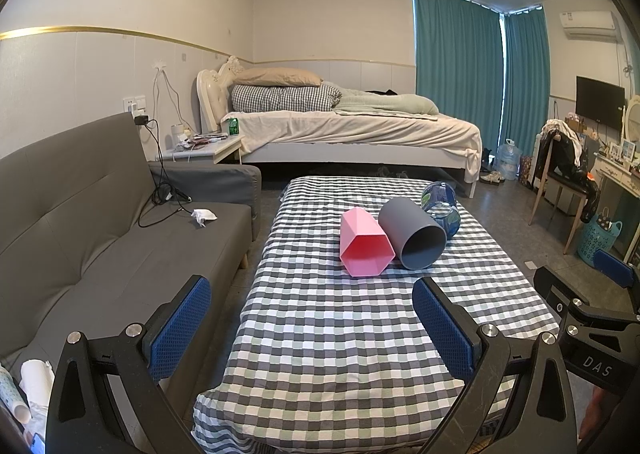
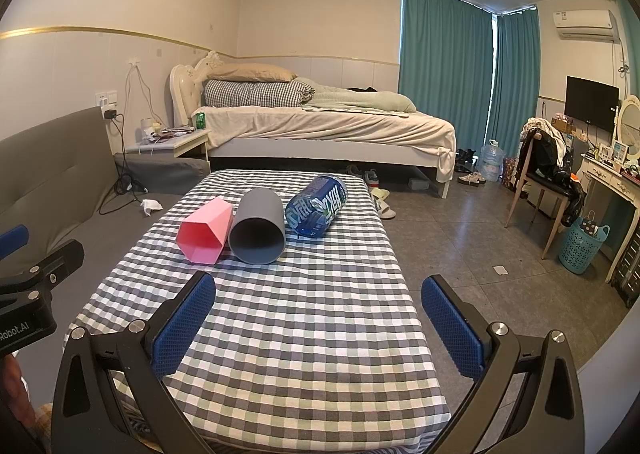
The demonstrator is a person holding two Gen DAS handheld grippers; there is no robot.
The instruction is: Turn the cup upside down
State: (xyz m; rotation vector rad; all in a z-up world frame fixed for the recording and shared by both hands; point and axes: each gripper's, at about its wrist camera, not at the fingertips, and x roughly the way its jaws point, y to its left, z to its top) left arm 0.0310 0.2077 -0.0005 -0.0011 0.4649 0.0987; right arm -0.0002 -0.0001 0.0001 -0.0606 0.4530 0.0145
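A pink hexagonal cup (image 1: 365, 244) (image 2: 205, 230) and a grey round cup (image 1: 412, 232) (image 2: 258, 228) lie on their sides, side by side, on the checkered table (image 1: 340, 334) (image 2: 304, 314), mouths toward me. A blue-labelled water bottle (image 1: 440, 206) (image 2: 318, 210) lies to the right of the grey cup. My left gripper (image 1: 312, 318) is open and empty, above the table's near part. My right gripper (image 2: 318, 318) is open and empty, also well short of the cups. The right gripper's body shows at the right edge of the left wrist view (image 1: 592, 314).
A grey sofa (image 1: 100, 234) with a cable and a tissue stands left of the table. A bed (image 1: 340, 126) lies behind it. A chair with clothes (image 2: 548, 166), a teal basket (image 2: 582, 244) and a dresser stand at the right. Tiled floor (image 2: 480, 246) lies right of the table.
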